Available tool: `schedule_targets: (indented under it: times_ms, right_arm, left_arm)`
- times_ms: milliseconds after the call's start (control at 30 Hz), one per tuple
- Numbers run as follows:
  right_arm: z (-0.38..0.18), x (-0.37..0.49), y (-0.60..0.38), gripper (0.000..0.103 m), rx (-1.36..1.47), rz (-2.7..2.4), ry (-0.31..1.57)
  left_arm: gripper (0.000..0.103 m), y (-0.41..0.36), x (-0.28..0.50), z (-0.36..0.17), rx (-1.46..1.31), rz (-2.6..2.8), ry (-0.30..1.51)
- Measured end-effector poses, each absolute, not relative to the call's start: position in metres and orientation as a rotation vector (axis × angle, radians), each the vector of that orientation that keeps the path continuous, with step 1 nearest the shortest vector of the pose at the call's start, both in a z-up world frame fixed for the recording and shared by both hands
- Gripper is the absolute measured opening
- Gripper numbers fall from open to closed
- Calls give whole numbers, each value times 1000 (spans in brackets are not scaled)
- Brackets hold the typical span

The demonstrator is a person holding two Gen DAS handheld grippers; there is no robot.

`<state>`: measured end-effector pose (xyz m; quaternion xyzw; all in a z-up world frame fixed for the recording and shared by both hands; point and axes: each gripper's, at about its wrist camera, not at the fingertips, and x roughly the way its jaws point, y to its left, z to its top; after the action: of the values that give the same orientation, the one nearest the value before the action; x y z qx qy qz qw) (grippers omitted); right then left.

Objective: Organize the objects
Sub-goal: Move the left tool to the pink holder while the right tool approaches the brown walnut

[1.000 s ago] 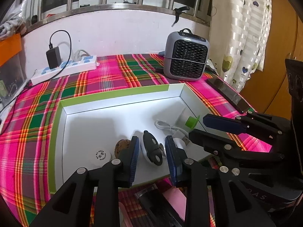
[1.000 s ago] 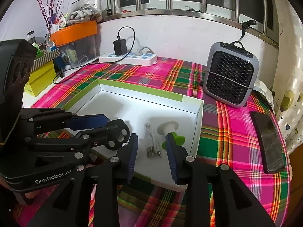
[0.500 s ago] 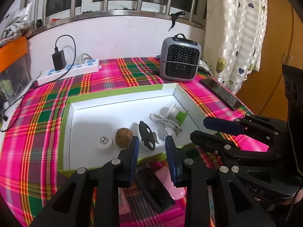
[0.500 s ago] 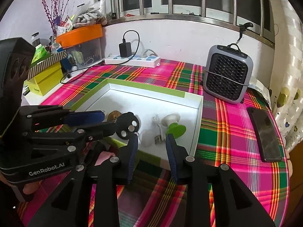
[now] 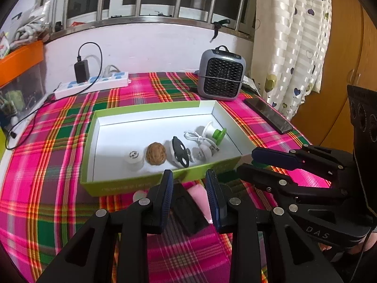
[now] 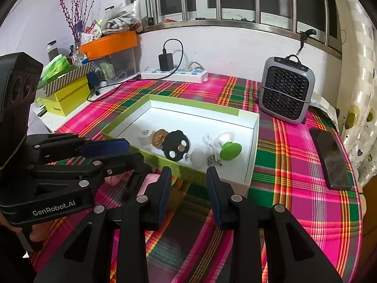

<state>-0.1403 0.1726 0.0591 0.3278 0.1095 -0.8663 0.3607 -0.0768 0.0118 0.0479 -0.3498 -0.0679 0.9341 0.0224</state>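
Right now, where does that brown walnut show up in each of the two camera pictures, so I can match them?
Left wrist view: the walnut lies in the green box, a little left of picture centre, between a white cap and a black disc.
Right wrist view: the walnut sits left of centre, partly hidden behind the black disc.
Shared landmark: the grey heater behind the box.

We read "GenRobot.AI" on left gripper (image 6: 187,172) body | "DAS" on right gripper (image 5: 245,158) body | box (image 5: 122,187) print unreadable
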Motion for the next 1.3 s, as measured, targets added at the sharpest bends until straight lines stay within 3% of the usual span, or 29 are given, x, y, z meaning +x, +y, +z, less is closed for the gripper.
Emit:
schedule_targets:
  times_ms: [1300]
  right_arm:
    - [41,-131,179,32,921,-2192,269]
  left_arm:
    - [27,-21,-50,26,-1163,2946,-322]
